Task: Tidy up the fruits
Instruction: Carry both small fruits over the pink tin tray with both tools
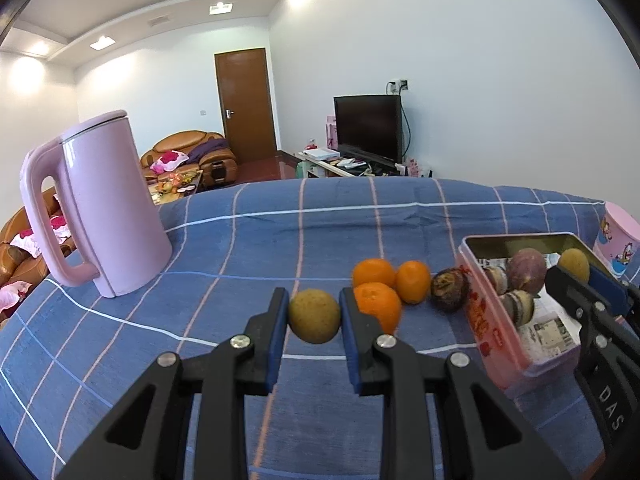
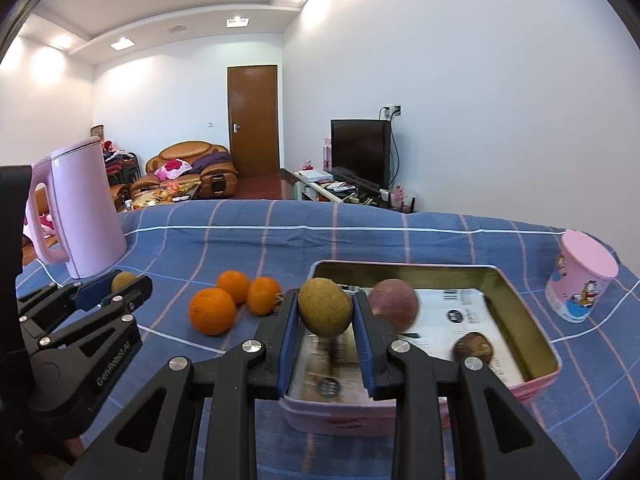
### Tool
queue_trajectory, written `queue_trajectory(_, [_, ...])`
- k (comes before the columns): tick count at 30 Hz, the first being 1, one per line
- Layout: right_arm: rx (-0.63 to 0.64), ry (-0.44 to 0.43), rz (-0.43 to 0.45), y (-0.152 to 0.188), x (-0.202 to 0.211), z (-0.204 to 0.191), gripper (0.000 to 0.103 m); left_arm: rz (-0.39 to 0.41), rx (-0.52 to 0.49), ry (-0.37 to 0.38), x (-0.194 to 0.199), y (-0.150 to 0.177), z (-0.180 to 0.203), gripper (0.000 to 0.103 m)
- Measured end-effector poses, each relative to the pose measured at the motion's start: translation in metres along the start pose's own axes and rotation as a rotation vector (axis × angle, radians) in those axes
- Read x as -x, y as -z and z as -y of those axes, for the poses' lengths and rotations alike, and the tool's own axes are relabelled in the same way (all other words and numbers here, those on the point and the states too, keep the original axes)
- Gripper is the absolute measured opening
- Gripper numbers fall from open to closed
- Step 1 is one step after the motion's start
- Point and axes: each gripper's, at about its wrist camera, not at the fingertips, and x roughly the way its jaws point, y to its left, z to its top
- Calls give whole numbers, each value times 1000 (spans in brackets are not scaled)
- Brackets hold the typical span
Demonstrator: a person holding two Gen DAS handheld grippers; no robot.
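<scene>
My left gripper (image 1: 314, 300) is shut on a yellow-green round fruit (image 1: 314, 318), held just above the blue checked cloth. Right beside it lie three oranges (image 1: 378, 306), then a dark wrinkled fruit (image 1: 450, 290) next to the pink tin (image 1: 486, 328). My right gripper (image 2: 326, 300) is shut on a second yellow-green fruit (image 2: 325, 308), held over the near left part of the tin (image 2: 524, 312). Inside the tin lie a purple fruit (image 2: 394, 308) and a brown one (image 2: 473, 347) on printed paper. The oranges (image 2: 212, 311) lie left of the tin.
A tall pink kettle (image 1: 100, 208) stands at the left of the table. A pink cartoon cup (image 2: 580, 280) stands right of the tin. Beyond the far table edge are a TV, a door and sofas.
</scene>
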Motion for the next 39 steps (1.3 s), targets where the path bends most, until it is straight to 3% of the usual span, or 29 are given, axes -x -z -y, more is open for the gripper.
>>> queue_trajectory(16, [9, 71, 7, 0, 2, 55, 29, -17, -17, 60, 1, -1, 44, 27])
queue_trajectory(34, [-42, 187, -30, -5, -11, 126, 29, -66, -76, 235, -7, -9, 125, 27])
queue_trajectory(39, [-64, 161, -71, -7, -24, 134, 29, -109, -105, 286, -12, -10, 151, 27])
